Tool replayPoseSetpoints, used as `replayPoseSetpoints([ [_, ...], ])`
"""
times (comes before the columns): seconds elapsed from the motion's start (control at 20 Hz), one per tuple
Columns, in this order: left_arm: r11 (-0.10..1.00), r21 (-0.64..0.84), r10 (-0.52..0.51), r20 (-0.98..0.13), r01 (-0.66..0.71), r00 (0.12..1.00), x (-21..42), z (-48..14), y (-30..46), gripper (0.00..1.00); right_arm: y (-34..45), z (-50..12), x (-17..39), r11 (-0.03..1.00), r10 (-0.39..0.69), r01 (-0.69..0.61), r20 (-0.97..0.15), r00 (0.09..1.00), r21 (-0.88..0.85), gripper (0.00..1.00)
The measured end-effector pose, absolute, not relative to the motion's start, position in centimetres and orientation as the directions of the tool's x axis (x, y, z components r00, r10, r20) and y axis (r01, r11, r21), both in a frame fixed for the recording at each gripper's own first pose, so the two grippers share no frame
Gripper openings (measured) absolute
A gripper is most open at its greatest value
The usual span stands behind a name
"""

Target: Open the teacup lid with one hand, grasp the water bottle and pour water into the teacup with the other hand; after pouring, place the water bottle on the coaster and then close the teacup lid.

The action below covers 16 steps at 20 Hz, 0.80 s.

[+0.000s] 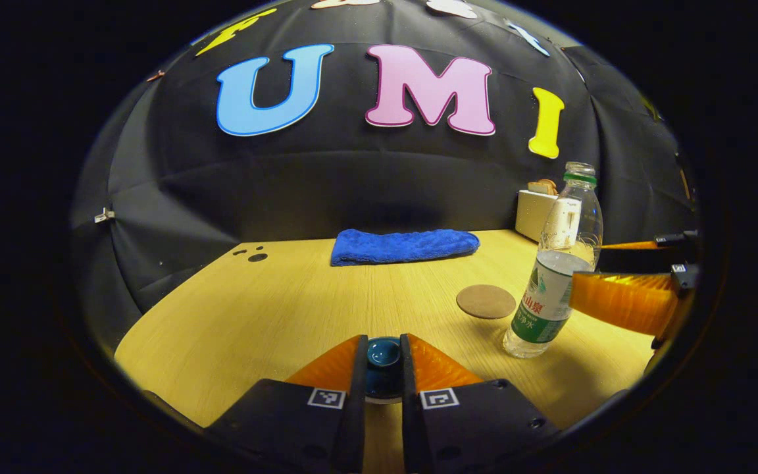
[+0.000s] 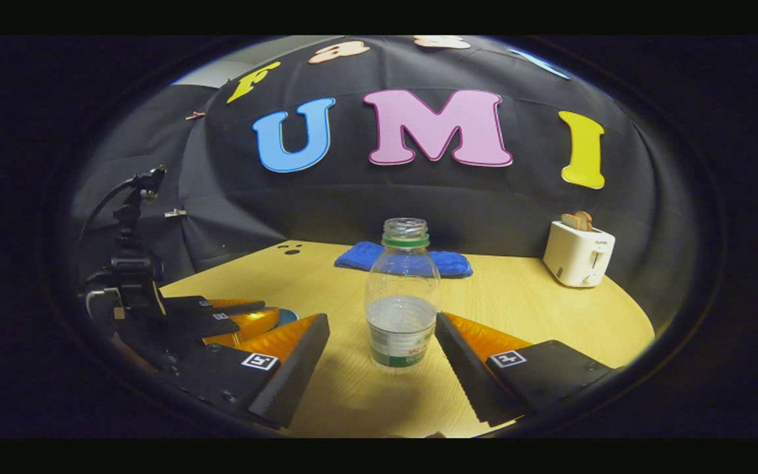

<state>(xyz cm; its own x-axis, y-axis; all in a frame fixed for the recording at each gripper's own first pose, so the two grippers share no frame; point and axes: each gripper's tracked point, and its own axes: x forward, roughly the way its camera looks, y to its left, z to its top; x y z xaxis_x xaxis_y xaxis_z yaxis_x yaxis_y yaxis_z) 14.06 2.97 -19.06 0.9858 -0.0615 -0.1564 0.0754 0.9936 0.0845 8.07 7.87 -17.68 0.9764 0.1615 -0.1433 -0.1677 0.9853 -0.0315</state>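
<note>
My left gripper (image 1: 382,341) is shut on the dark teal knob of the teacup lid (image 1: 382,354); the cup beneath is hidden by the fingers. The clear water bottle (image 1: 553,276), capless with a green neck ring and about half full, stands on the table just right of the round brown coaster (image 1: 485,301). In the right gripper view the bottle (image 2: 402,296) stands between the spread fingers of my open right gripper (image 2: 381,319). That gripper's fingers (image 1: 622,299) reach the bottle from the right in the left gripper view. A sliver of teal teacup (image 2: 287,316) shows by the left gripper (image 2: 221,322).
A folded blue cloth (image 1: 404,245) lies at the back of the wooden table (image 1: 274,309). A white toaster (image 2: 578,253) with bread slices stands at the back right. Small dark holes (image 1: 254,254) mark the table's far left corner.
</note>
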Motion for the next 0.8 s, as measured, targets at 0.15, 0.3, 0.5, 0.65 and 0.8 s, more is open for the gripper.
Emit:
replayPoseSetpoints([
  [0.15,0.995,0.076,-0.058,-0.133,0.069,0.989,13.8,-18.2,3.2,0.26,7.6,-18.4,8.1,0.989,0.141,-0.146,-0.152,0.978,-0.024,1.00],
  [0.3,0.995,0.077,-0.055,-0.108,0.064,0.993,13.5,-16.9,3.6,0.26,7.5,-19.0,8.8,0.992,0.119,-0.122,-0.147,0.982,-0.012,1.00],
  [0.5,0.996,0.077,-0.044,-0.084,0.050,0.996,12.5,-15.7,4.5,0.26,7.9,-18.8,10.4,0.995,0.096,-0.096,-0.123,0.988,0.007,1.00],
  [0.65,0.996,0.079,-0.030,-0.084,0.037,0.996,11.6,-15.5,5.5,0.26,7.8,-19.0,11.6,0.998,0.067,-0.066,-0.114,0.991,0.011,1.00],
  [0.8,0.995,0.092,-0.019,-0.092,0.027,0.996,11.0,-16.0,6.6,0.29,7.4,-19.2,12.5,0.999,0.032,-0.031,-0.112,0.993,0.010,1.00],
])
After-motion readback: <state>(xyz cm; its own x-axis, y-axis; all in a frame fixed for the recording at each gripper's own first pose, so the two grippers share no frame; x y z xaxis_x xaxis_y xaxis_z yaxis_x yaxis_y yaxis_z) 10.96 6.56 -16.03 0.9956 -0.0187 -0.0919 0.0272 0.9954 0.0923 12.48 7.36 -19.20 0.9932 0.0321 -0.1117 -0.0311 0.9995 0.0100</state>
